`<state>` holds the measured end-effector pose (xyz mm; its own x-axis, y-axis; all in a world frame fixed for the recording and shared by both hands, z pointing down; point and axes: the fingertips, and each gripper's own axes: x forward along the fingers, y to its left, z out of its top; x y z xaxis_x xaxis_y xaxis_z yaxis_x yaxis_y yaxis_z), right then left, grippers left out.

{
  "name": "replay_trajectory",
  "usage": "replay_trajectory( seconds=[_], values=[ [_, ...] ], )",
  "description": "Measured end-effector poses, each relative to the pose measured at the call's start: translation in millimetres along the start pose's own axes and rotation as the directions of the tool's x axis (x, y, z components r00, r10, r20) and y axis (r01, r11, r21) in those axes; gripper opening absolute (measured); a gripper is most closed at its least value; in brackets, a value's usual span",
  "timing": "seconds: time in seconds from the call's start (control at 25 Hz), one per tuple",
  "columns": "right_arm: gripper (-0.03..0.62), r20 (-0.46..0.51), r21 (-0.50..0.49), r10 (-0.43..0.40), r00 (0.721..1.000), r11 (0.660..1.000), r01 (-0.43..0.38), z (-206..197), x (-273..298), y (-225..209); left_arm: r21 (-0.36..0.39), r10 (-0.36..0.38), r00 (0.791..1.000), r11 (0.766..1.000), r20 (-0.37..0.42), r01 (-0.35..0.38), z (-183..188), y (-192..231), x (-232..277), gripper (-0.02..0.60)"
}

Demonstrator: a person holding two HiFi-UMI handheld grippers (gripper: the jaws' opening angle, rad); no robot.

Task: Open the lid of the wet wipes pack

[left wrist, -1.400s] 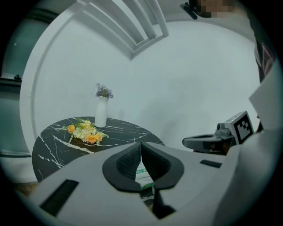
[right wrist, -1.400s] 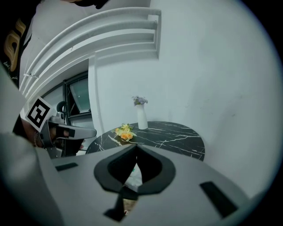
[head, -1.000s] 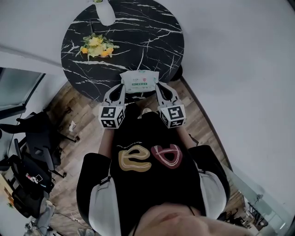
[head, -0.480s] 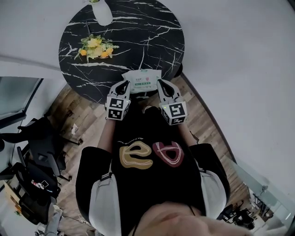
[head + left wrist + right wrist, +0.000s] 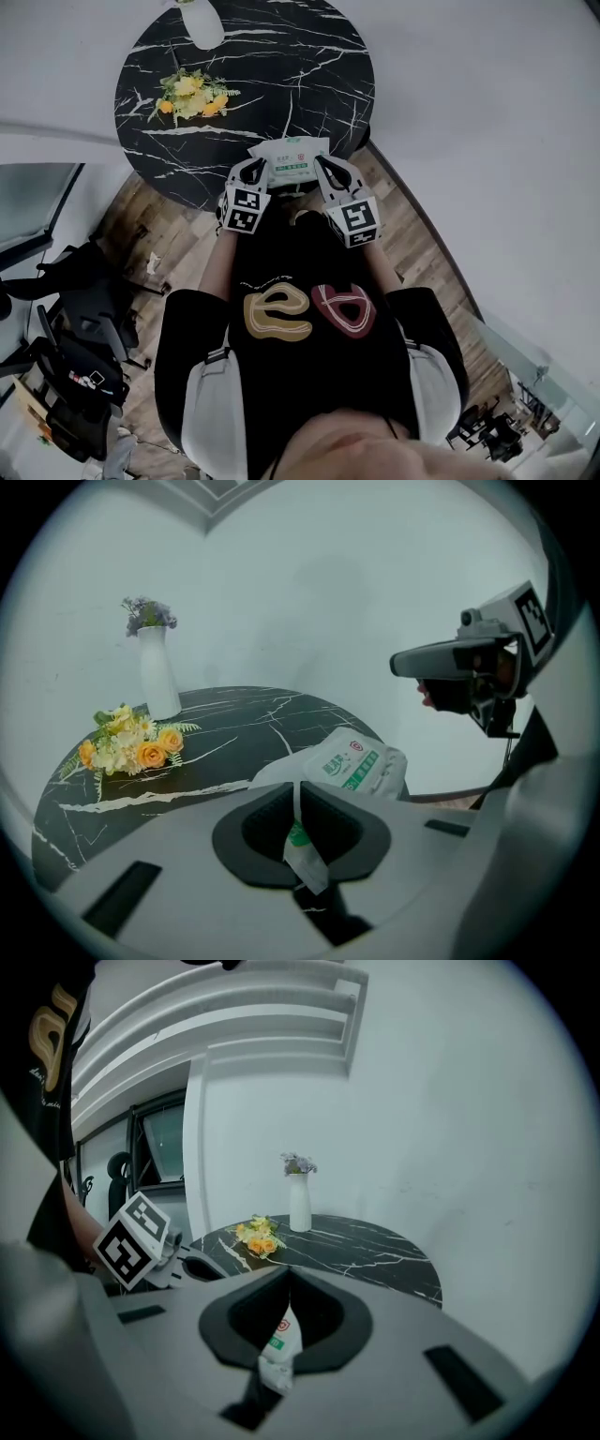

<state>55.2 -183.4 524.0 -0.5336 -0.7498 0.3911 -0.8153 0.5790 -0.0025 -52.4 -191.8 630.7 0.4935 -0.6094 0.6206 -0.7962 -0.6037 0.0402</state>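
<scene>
Now pinching white green-labelled wet wipes pack (image 5: 291, 159) by both end seams, left gripper (image 5: 253, 170) and right gripper (image 5: 326, 167) clenched, at edge of round black marble table (image 5: 281, 56).

Office-like room, round marble table (image 5: 309, 66), vase (image 5: 208, 28), wood floor (image 5: 412, 253), black desk chairs (image 5: 89, 281)

Left grey two-jaw gripper (image 5: 251, 171) with a black-and-white marker cube, jaws pinched together on the left edge of the white soft wet wipes pack (image 5: 292, 157), right grey two-jaw gripper (image 5: 327, 167) likewise clamped on the opposite edge, both angled downward, left forearm (image 5: 217, 270) and right forearm (image 5: 379, 266) reaching forward from the torso.
</scene>
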Motion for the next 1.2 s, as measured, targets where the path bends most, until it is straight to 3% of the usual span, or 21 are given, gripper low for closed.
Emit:
replay_trajectory(
  seconds=[0.32, 0.48, 0.56, 0.76, 0.96, 1.2],
  values=[
    [0.015, -0.043, -0.070, 0.037, 0.998, 0.997, -0.040, -6.0, 6.1, 9.7, 0.045, 0.001, 1.000, 0.999, -0.030, 0.001, -4.8, -3.3, 7.5, 0.051],
    [0.032, -0.132, -0.187, 0.125, 0.983, 0.971, -0.149, -15.0, 15.7, 22.9, 0.062, -0.010, 0.999, 0.998, -0.049, 0.013, -5.9, -3.4, 8.8, 0.051],
    [0.080, -0.206, -0.307, 0.165, 0.965, 0.925, -0.224, -18.3, 22.9, 30.9, 0.064, -0.015, 0.998, 0.998, -0.055, 0.019, -5.6, -2.6, 9.8, 0.052],
    [0.088, -0.347, -0.549, 0.198, 0.917, 0.749, -0.370, -30.5, 35.4, 48.3, 0.045, -0.024, 0.997, 0.999, -0.074, 0.027, -5.0, -3.2, 9.2, 0.052],
    [0.151, -0.502, -0.608, 0.206, 0.840, 0.607, -0.512, -52.5, 48.7, 53.6, 0.038, -0.043, 0.994, 0.998, -0.102, 0.047, -5.1, -2.7, 10.4, 0.052],
    [0.211, -0.610, -0.613, 0.199, 0.767, 0.496, -0.616, -72.2, 55.8, 59.0, 0.027, -0.047, 0.992, 0.998, -0.114, 0.050, -6.2, -3.0, 10.7, 0.052]
  ],
)
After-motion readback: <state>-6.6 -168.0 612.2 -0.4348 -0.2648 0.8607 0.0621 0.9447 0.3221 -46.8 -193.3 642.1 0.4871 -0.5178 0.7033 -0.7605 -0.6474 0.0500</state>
